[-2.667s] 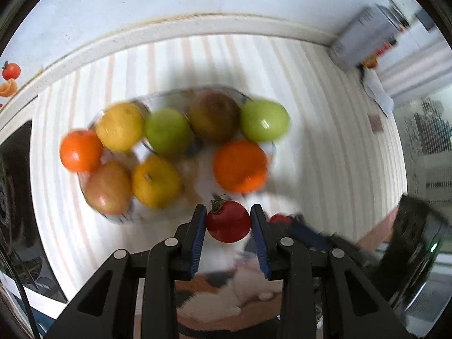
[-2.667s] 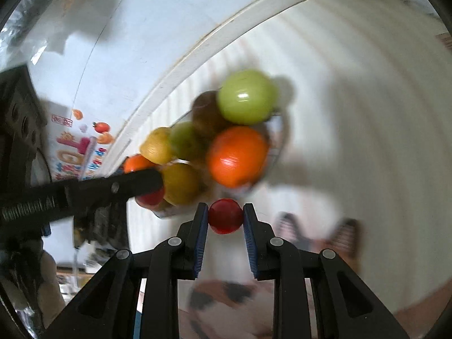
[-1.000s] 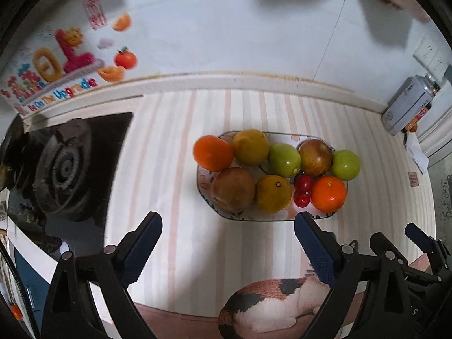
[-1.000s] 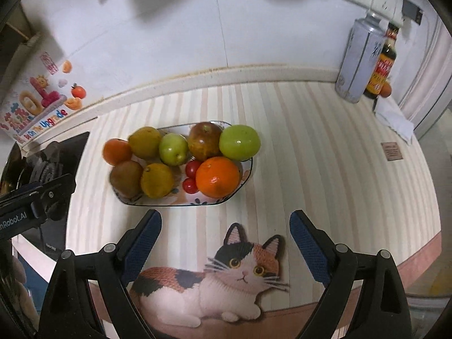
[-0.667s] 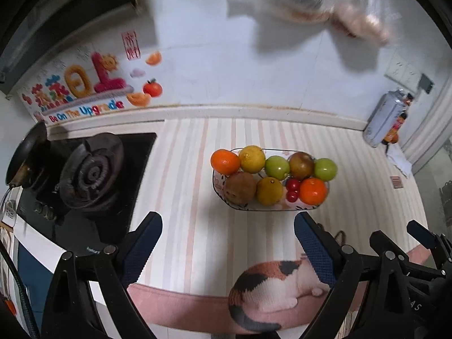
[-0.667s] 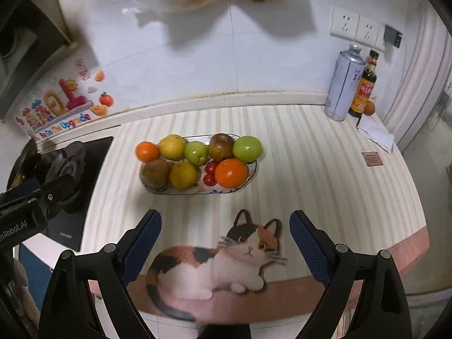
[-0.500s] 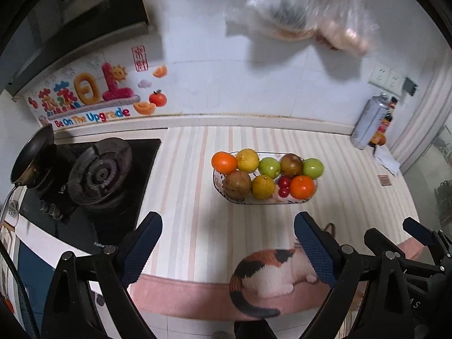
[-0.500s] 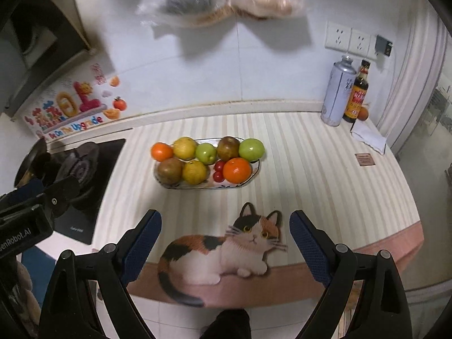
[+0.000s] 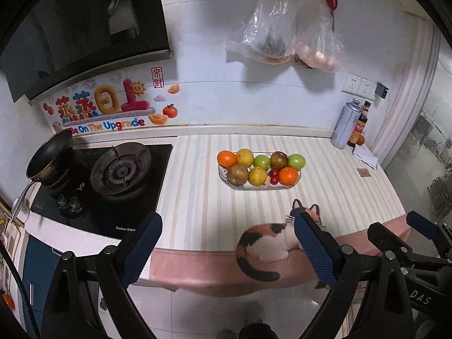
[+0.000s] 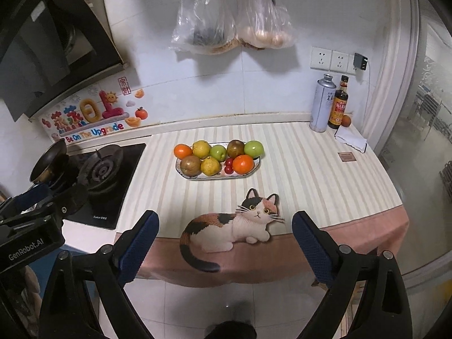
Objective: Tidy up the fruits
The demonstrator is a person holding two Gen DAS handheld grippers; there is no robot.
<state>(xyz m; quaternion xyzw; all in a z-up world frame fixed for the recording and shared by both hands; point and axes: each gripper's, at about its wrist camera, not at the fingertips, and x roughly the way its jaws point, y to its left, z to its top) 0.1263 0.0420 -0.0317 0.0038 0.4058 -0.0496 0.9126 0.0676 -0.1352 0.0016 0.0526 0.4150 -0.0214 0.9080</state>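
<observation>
An oval fruit plate [image 9: 298, 180] [image 10: 255, 168] stands in the middle of the striped counter. It holds oranges [image 9: 288, 175], yellow, green and brown fruits, and two small red tomatoes [image 9: 273, 176] [image 10: 228, 166]. My left gripper [image 9: 227, 238] is wide open and empty, well back from the counter's front edge. My right gripper [image 10: 224, 237] is also wide open and empty, level with the counter's front edge. Each gripper's body shows at the side of the other's view.
A gas stove [image 9: 118, 169] with a pan [image 9: 48, 155] is at the left. A cat-shaped mat [image 10: 234, 226] lies at the front edge. A spray can [image 10: 322, 104], a sauce bottle [image 10: 339, 104] and a cloth stand at the back right. Plastic bags [image 10: 226, 25] hang on the wall.
Both grippers held a red tomato each at the plate, let go and opened wide. They have since pulled far back and up; the two tomatoes now lie on the plate.
</observation>
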